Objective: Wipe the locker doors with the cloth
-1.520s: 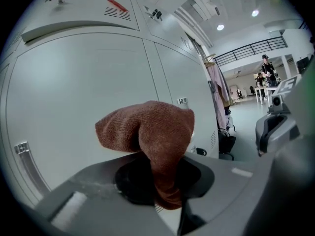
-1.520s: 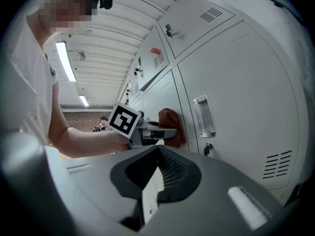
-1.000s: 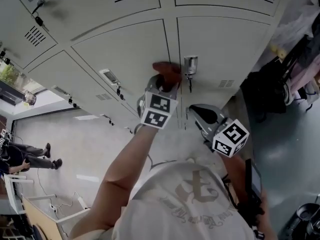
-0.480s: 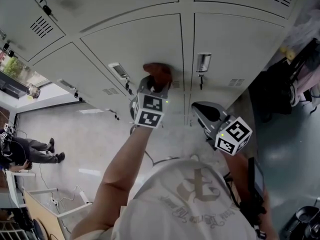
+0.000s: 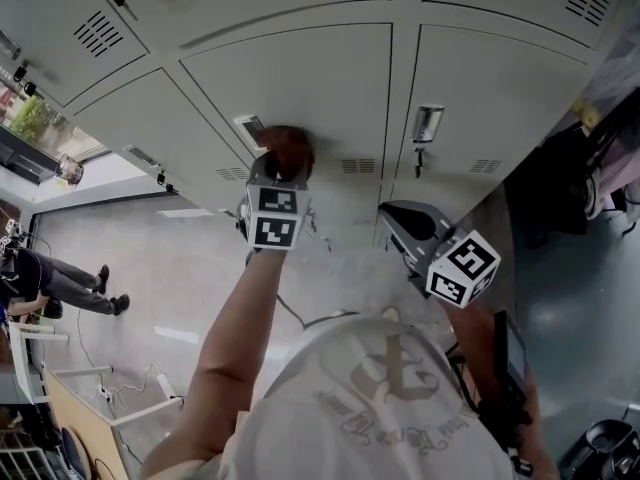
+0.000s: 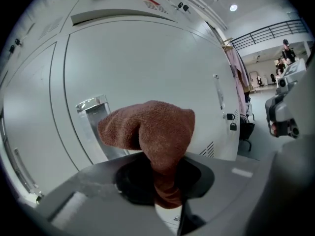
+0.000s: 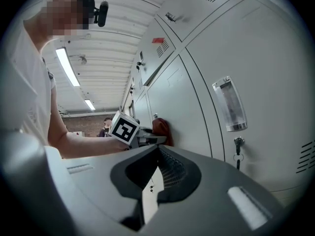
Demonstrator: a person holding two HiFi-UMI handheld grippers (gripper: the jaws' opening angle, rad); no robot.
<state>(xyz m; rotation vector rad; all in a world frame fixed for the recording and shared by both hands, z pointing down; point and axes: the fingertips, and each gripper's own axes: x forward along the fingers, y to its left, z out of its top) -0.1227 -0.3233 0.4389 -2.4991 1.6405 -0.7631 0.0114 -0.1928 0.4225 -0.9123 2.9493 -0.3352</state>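
My left gripper (image 5: 281, 173) is shut on a rust-brown cloth (image 5: 288, 150). It presses the bunched cloth (image 6: 153, 129) against the grey locker door (image 5: 320, 83), just right of that door's clear label holder (image 6: 92, 113). The cloth hides the left jaw tips. My right gripper (image 5: 392, 218) hangs lower right, off the lockers, below the neighbouring door's holder and keyed lock (image 5: 426, 128). Its jaws stand shut with nothing between them (image 7: 153, 157). The right gripper view also shows the cloth (image 7: 161, 131) on the door (image 7: 177, 102) and the left gripper's marker cube (image 7: 123, 128).
More grey locker doors surround these, some with padlocks (image 6: 230, 117) and vents (image 5: 358, 166). Dark bags and hanging clothes (image 5: 565, 173) crowd the right side. A seated person (image 5: 45, 298) is far off on the left floor. A table corner (image 5: 70, 408) sits bottom left.
My left gripper has slid the cloth leftward across the door, away from the keyed lock and towards the label holder. The right gripper has stayed about where it was.
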